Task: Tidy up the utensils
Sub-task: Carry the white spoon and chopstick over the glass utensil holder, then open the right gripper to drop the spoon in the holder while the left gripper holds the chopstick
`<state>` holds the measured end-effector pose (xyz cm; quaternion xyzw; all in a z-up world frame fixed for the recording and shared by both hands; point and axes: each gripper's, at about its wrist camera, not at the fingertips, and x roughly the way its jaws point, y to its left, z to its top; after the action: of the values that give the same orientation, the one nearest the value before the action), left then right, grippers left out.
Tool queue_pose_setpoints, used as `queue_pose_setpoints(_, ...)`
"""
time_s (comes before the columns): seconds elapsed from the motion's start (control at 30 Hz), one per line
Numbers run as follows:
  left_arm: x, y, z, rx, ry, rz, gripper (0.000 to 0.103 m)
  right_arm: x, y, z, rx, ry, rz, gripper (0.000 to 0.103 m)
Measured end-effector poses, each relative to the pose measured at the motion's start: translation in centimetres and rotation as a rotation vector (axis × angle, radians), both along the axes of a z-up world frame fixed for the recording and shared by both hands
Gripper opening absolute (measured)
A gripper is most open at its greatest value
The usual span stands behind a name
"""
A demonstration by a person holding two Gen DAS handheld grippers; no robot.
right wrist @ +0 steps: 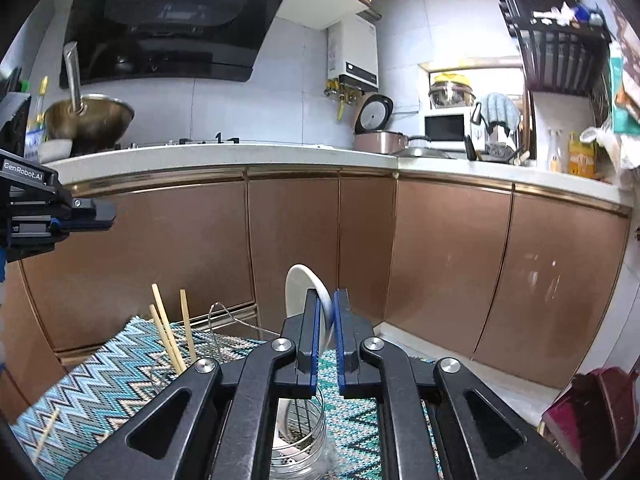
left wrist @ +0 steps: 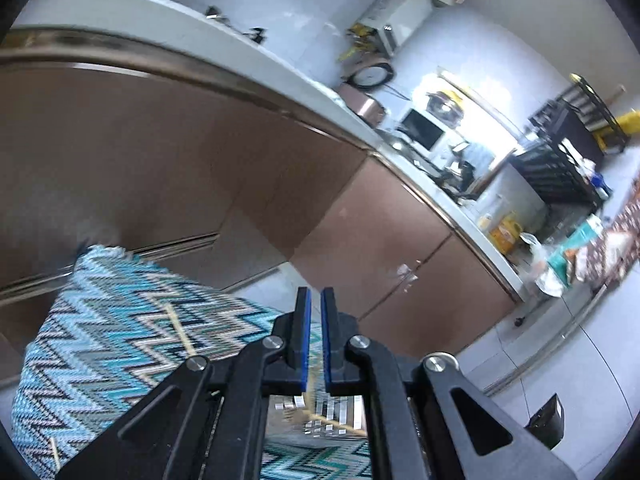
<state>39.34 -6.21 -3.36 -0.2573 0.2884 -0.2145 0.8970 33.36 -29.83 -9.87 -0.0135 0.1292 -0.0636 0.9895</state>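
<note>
A white spoon (right wrist: pixel 306 292), smooth and glossy with a rounded bowl, is pinched between the blue pads of the right tool (right wrist: pixel 327 322); the bowl sticks up above the fingertips and the rest is hidden behind the fingers. Right below that tool a round wire holder (right wrist: pixel 298 432) is seen, made of thin shiny metal rings; something pale sits inside it but it can't be made out. Three pale wooden chopsticks (right wrist: pixel 170 336) are stood up, leaning, in a wire part to the left of the holder, beside the right tool and not touching it. Everything is carried on a woven mat (right wrist: pixel 100 392) with a blue, teal and black zigzag pattern; one more thin stick (left wrist: pixel 182 332) is laid flat on the mat in the left view, just left of the left tool (left wrist: pixel 316 322). The left tool's pads are nearly together with a narrow gap and nothing held. Behind, glossy copper-brown cabinet doors (right wrist: pixel 292 240) are topped by a white bench (right wrist: pixel 240 154).
</note>
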Motion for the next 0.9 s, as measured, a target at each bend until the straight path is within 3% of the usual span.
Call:
queue_pose_setpoints(0.17, 0.8, 3.0, -2.6, 0.033, 0.073, 0.043, 0.006, -0.8, -0.1, -1.2, 0.040, 0.006, 0.022, 0.016)
queue_pose_setpoints(0.23, 1.5, 3.9, -3.7, 0.042, 0.123, 0.048, 0.019, -1.5, -0.3, -0.9, 0.070, -0.010, 0.023, 0.039)
queue_pose_setpoints(0.3, 3.0, 4.2, -5.5, 0.070, 0.201, 0.030, 0.036, -2.7, -0.8, -0.3, 0.112, -0.048, 0.017, 0.049)
queue_pose_setpoints(0.47, 8.2, 3.4, -10.7, 0.225, 0.398, -0.003, 0.037, -6.6, -3.5, -0.6, 0.228, -0.081, -0.048, 0.049)
queue_pose_setpoints(0.6, 12.0, 2.1, -14.6, 0.295, 0.505, -0.015, 0.036, -8.1, -6.5, -3.7, 0.336, -0.007, -0.109, 0.049)
queue_pose_setpoints(0.8, 15.7, -0.4, -17.7, 0.346, 0.587, -0.005, 0.030, -8.2, -9.6, -7.8, 0.450, 0.074, -0.175, 0.049)
queue_pose_setpoints(0.9, 16.7, -1.5, -18.4, 0.390, 0.605, 0.008, 0.021, -7.9, -9.7, -8.5, 0.473, 0.082, -0.163, 0.049)
